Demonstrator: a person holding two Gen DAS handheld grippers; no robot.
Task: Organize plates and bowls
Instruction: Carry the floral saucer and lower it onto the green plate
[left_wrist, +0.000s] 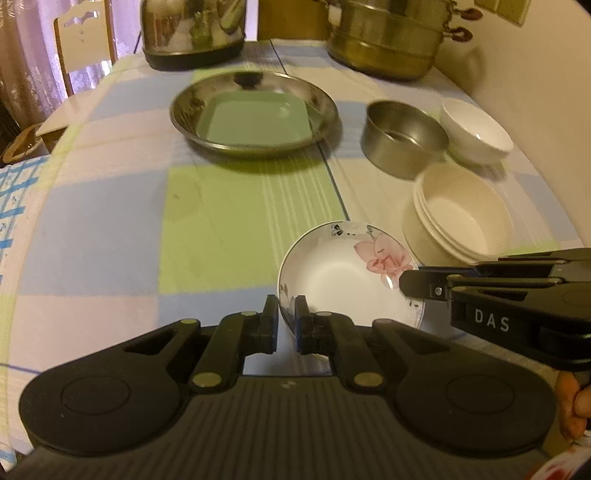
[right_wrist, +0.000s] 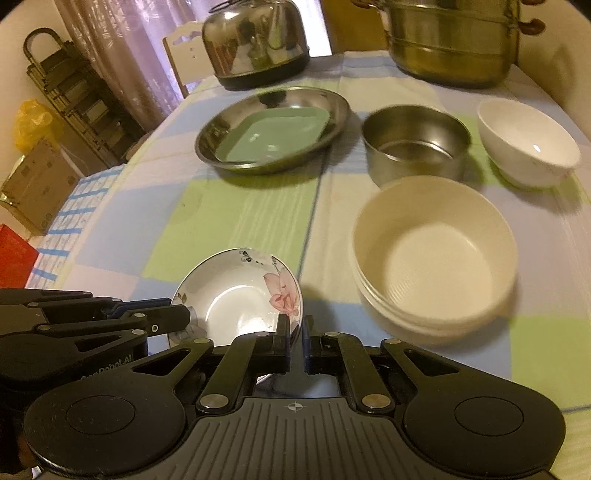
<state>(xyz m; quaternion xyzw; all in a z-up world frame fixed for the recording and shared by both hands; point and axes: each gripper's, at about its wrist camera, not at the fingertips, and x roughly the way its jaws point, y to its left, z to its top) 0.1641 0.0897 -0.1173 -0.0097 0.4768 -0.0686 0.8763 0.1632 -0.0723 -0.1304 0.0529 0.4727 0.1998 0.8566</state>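
both grippers clamp one floral plate (left_wrist: 343, 284) by opposite rims just above the checked tablecloth (left_wrist: 110, 229): left gripper (left_wrist: 287, 321) near edge, right gripper (right_wrist: 295, 339) the other. uneven pulls could tilt or drop it. counted: one steel plate (left_wrist: 255, 110) holding one green dish (left_wrist: 255, 122), one steel bowl (left_wrist: 402, 136), one white bowl (left_wrist: 476, 133), a stack of cream bowls (left_wrist: 461, 218).

Table covered by checked cloth (left_wrist: 110, 229) in blue, green, pink. Wooden chair (left_wrist: 83, 40) beyond far edge, before pale curtains (right_wrist: 122, 40). Cream wall (left_wrist: 535, 74) at right. Dim, warm lighting.
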